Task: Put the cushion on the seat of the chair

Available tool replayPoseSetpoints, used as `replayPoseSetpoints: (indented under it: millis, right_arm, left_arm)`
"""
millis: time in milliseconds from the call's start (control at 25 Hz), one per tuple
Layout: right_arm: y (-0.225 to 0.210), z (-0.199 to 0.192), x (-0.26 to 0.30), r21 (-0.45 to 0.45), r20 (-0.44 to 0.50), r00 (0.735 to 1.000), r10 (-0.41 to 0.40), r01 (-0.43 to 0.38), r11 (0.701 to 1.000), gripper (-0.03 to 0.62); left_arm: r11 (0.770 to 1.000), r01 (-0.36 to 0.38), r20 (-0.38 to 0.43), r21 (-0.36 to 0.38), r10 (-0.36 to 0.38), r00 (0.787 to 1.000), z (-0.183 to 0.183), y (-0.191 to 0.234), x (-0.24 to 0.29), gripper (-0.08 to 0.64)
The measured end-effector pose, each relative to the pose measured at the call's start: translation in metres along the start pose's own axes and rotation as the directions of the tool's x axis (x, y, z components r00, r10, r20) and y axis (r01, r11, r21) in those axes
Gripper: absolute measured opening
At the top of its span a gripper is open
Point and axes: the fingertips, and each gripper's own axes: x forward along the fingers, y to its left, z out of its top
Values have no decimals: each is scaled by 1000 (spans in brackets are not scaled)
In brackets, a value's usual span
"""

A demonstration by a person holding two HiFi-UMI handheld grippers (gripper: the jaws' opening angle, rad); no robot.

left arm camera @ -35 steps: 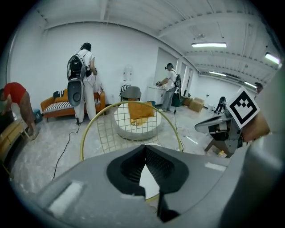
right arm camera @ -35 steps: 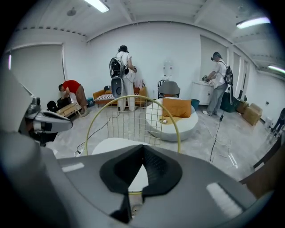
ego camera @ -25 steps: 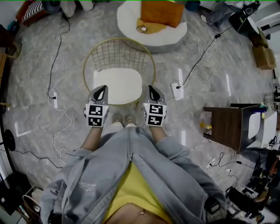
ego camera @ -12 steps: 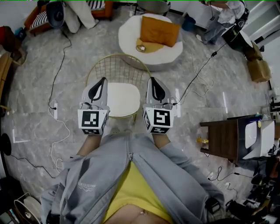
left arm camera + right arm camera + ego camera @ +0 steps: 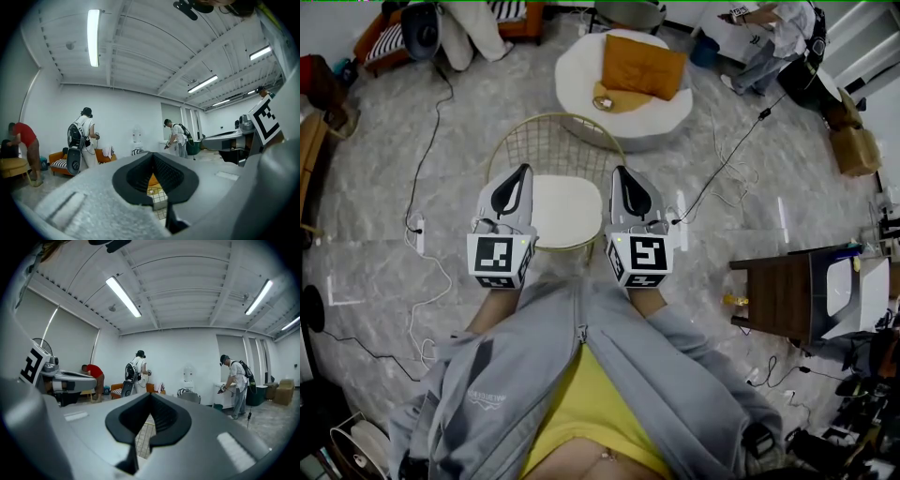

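Left claw [image 5: 522, 171] and right claw [image 5: 620, 172], both pressed together and empty, have risen over the wire chair [image 5: 553, 141]. They hide its seat's side edges.

Chair [image 5: 566, 212] sides behind left gripper [image 5: 521, 174], right gripper [image 5: 622, 175]

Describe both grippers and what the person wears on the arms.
The left gripper and the right gripper have light grey, tapering shells lined with black ribbed pads. Each carries a cube of black-and-white square markers: the left cube and the right cube. The person wears a grey zip jacket over a yellow top.
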Motion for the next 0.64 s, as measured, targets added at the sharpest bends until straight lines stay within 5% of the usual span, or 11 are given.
replayPoseSetpoints:
  millis: [640]
  right_arm:
    - [38, -8, -12, 8, -3, 999, -33, 33, 999, -2]
  left_arm:
    - [999, 55, -24, -2, -55, 998, -12, 12, -28, 8]
